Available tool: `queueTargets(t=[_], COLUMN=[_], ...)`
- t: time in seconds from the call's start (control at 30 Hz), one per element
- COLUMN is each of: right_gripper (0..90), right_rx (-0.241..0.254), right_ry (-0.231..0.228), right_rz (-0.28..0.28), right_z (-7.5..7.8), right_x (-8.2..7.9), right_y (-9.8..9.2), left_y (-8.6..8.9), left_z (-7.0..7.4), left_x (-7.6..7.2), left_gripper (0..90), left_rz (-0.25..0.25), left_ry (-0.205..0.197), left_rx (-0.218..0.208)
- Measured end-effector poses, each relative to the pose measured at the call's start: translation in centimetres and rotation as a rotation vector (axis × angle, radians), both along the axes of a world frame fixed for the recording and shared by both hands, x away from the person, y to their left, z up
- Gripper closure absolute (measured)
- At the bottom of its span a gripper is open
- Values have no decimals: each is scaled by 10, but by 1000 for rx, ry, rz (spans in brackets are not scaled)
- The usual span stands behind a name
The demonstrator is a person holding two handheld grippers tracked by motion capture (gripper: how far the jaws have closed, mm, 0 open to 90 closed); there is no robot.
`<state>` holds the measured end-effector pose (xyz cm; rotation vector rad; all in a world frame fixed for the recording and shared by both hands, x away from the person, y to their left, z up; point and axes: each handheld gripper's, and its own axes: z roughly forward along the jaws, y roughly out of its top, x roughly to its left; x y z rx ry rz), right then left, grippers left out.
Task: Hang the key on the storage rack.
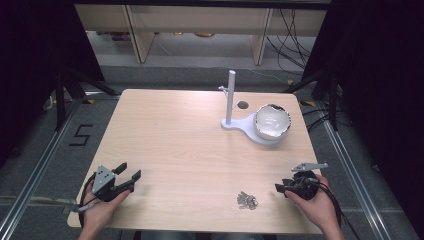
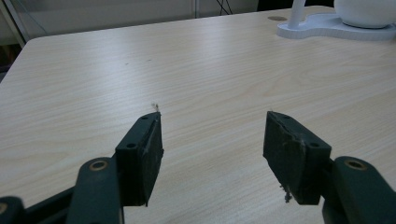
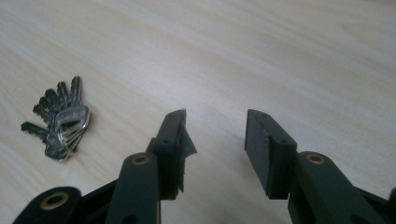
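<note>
A bunch of silver keys (image 1: 247, 200) on a ring lies on the wooden table (image 1: 185, 140) near its front edge, right of centre. In the right gripper view the keys (image 3: 60, 123) sit to the left of the jaws, apart from them. My right gripper (image 1: 281, 188) is held in a hand at the front right, pointing left toward the keys, open with nothing between its pads (image 3: 215, 140). At the front left corner a hand holds my left gripper (image 1: 128, 173), open and empty (image 2: 212, 140), aimed across the bare tabletop.
A white stand (image 1: 230, 102) with an upright post and a hook rises from a flat white base at the back right. A white bowl (image 1: 272, 121) rests on that base. A dark round hole (image 1: 243, 105) marks the table behind the post.
</note>
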<state>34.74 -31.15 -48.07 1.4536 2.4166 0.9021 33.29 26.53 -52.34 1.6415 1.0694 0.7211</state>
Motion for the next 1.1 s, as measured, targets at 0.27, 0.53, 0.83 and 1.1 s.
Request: queueTargets(t=[0.27,0.53,0.83,1.1], right_gripper=[620,720,797,813], right_rx=[-72,-92,-137,-237], right_ry=[118,208,270,272], right_rz=[79,143,208,316], right_z=[9,22,22,21], right_x=[4,2,7,9], right_y=[5,22,37,59], left_y=[-3,-2,-3,-4], left_z=[0,0,0,0], left_x=[4,2,2,2], left_gripper=[371,379,381,380], left_rz=[5,24,25,23], left_ry=[6,-3,-6,-2], left_rx=[14,17,25,40])
